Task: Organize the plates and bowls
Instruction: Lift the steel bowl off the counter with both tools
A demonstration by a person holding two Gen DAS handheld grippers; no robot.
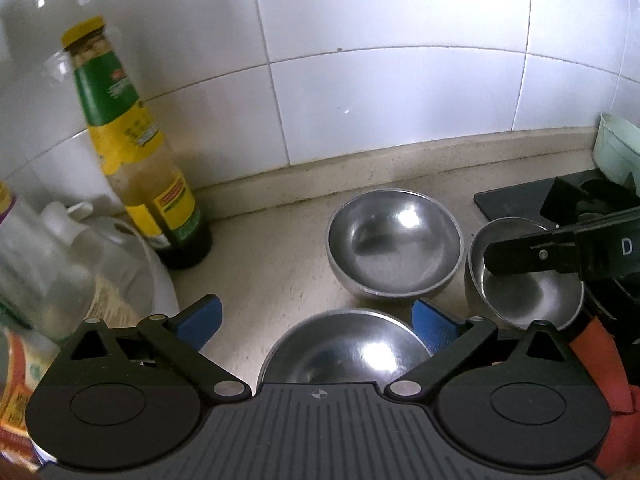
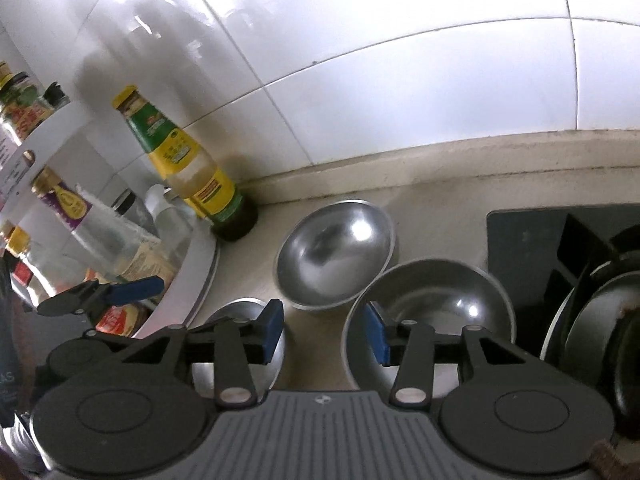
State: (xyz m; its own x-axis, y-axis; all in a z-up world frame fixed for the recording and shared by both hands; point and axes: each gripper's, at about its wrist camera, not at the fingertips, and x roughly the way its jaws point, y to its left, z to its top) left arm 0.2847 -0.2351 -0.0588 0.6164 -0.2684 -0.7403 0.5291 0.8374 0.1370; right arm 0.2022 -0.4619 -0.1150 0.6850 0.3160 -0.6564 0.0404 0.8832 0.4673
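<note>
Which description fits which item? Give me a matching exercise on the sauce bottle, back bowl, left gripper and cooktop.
Items:
1. sauce bottle
2. back bowl
3. left gripper
4. cooktop

Descriptions:
a. black, at the right
b. jaws wide open
c. yellow cap, green label
d. shiny metal, empty

Pairs: 1-c, 2-d, 3-b, 4-a

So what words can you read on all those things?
"D": white letter on the right gripper, seen from the left wrist camera.
"AS": pale letters at the left edge of the right wrist view; what they stand on is unclear.
Yellow-green sauce bottle: label print too blurred to read.
Rack bottles: labels too blurred to read.
</note>
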